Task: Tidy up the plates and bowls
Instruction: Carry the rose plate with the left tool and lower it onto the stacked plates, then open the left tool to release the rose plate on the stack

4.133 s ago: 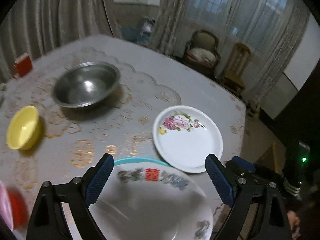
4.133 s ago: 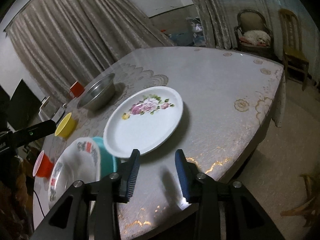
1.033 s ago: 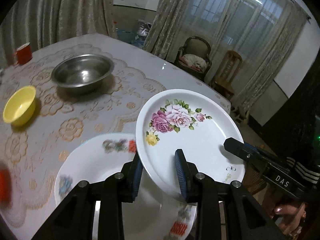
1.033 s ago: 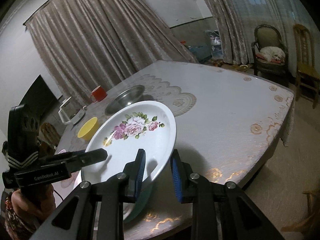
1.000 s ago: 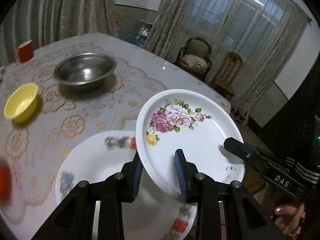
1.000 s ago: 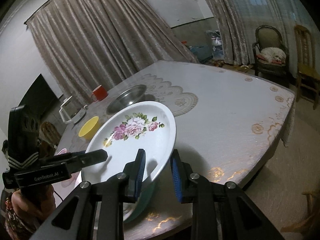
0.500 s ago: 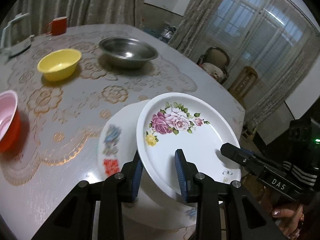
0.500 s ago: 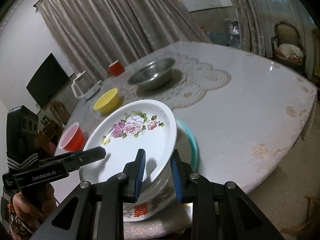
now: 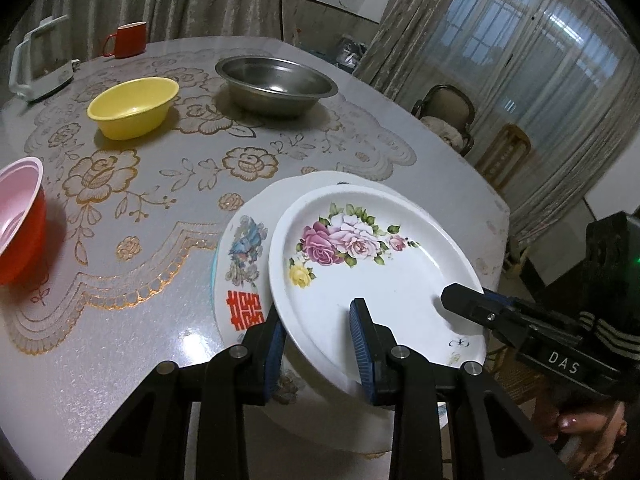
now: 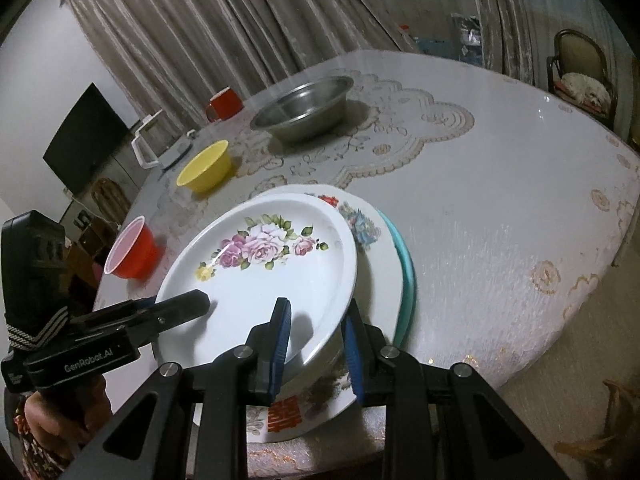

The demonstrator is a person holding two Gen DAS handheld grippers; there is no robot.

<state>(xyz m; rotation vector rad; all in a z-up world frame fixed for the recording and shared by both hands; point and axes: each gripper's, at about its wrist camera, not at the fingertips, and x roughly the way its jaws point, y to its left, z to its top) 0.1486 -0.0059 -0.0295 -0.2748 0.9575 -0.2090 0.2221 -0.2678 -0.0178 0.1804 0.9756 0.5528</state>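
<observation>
A white plate with pink roses (image 9: 372, 264) (image 10: 260, 280) hangs tilted just over a larger white plate with red characters and a bird (image 9: 244, 264) (image 10: 360, 224). That larger plate lies on a teal plate (image 10: 406, 272) near the table's front edge. My left gripper (image 9: 318, 316) is shut on the rose plate's near-left rim, and in the right wrist view it (image 10: 192, 304) reaches in from the left. My right gripper (image 10: 316, 314) is shut on the opposite rim and shows in the left wrist view (image 9: 460, 300). I cannot tell whether the two plates touch.
Further back on the lace-patterned table (image 9: 160, 248) stand a steel bowl (image 9: 276, 80), a yellow bowl (image 9: 132, 106), a red bowl with a pink inside (image 9: 16, 216), a red mug (image 9: 128, 40) and a white kettle (image 9: 36, 64). Chairs (image 9: 448, 116) stand beyond the table.
Four seconds ago the rose plate lay on the table with both grippers free. Over the last second both grippers, shut on its rim, carried it down and across over the larger plate.
</observation>
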